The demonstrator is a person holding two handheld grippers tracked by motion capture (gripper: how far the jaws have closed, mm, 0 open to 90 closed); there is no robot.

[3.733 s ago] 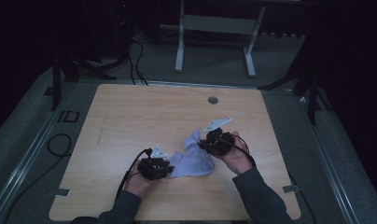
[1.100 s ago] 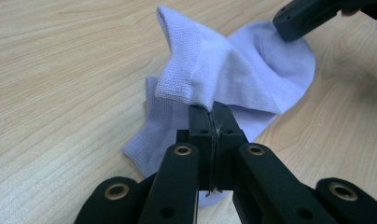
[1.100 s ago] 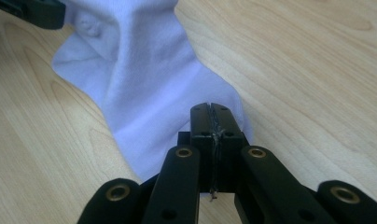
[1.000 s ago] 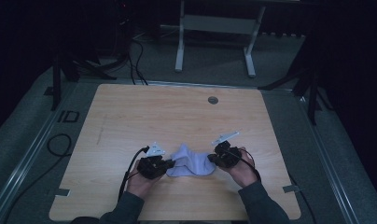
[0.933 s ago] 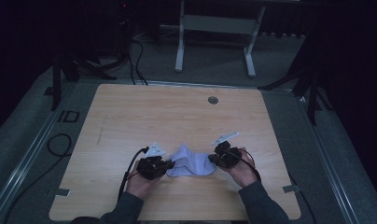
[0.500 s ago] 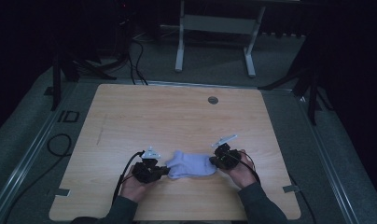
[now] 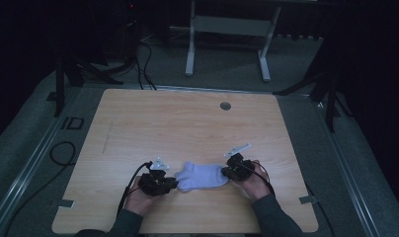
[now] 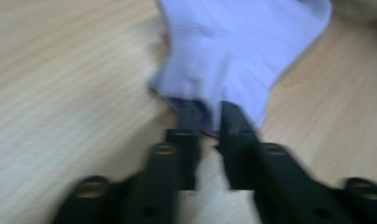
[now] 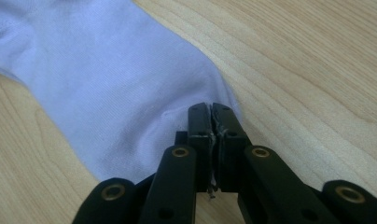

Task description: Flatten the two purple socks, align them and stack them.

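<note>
The wooden table (image 7: 187,123) is bearing a pale sock (image 7: 201,177), lying flat near its front edge between both tools. The right gripper (image 9: 210,116) is pinching the sock's edge; the left gripper (image 8: 207,116) has just been opening, releasing. Best let go low, without dragging.

On my desk (image 7: 187,123): one pale lilac sock (image 7: 201,177). In my hands: two hand-held grippers, one left (image 7: 169,183) and one right (image 7: 230,171). One round grommet (image 7: 225,105) in the desk.
</note>
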